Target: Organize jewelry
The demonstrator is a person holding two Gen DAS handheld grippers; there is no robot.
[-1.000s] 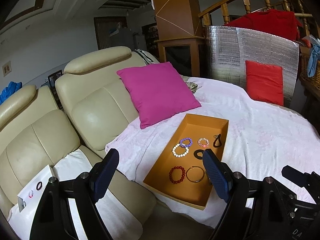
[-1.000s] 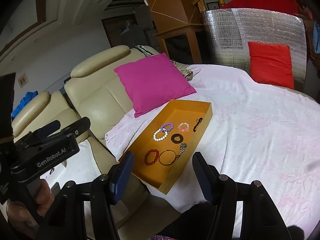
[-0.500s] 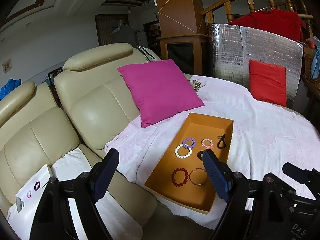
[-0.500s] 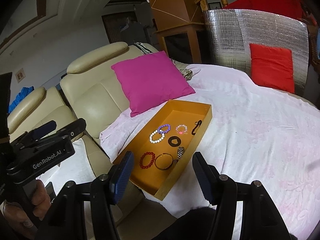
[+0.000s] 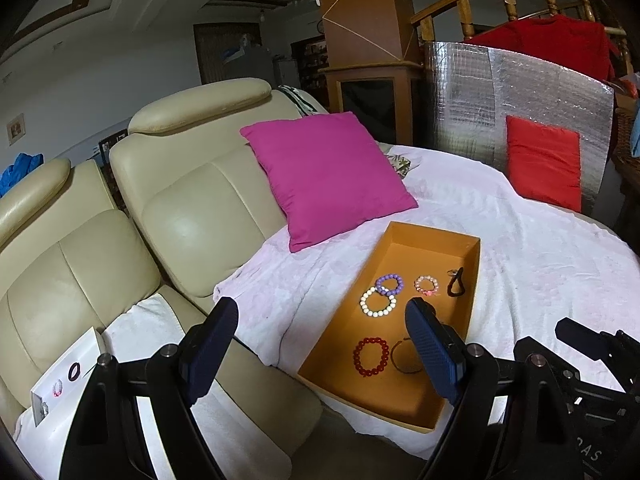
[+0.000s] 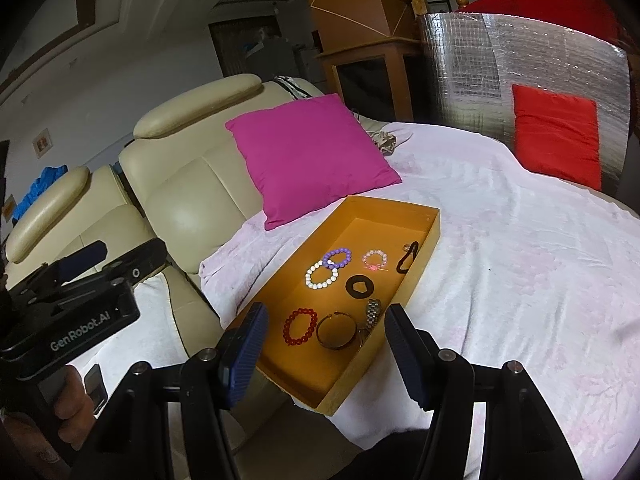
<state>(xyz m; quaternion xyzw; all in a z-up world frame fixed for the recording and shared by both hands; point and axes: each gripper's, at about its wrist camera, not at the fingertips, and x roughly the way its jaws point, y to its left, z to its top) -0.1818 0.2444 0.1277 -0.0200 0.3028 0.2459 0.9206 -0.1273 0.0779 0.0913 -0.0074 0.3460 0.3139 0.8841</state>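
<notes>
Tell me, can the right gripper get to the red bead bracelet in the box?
Probably yes. The right gripper is open and empty, the red bead bracelet lies uncovered in the open orange box, just ahead of the fingers.

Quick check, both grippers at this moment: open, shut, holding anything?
Left gripper: open, holding nothing.
Right gripper: open, holding nothing, above the near end of the orange tray.
</notes>
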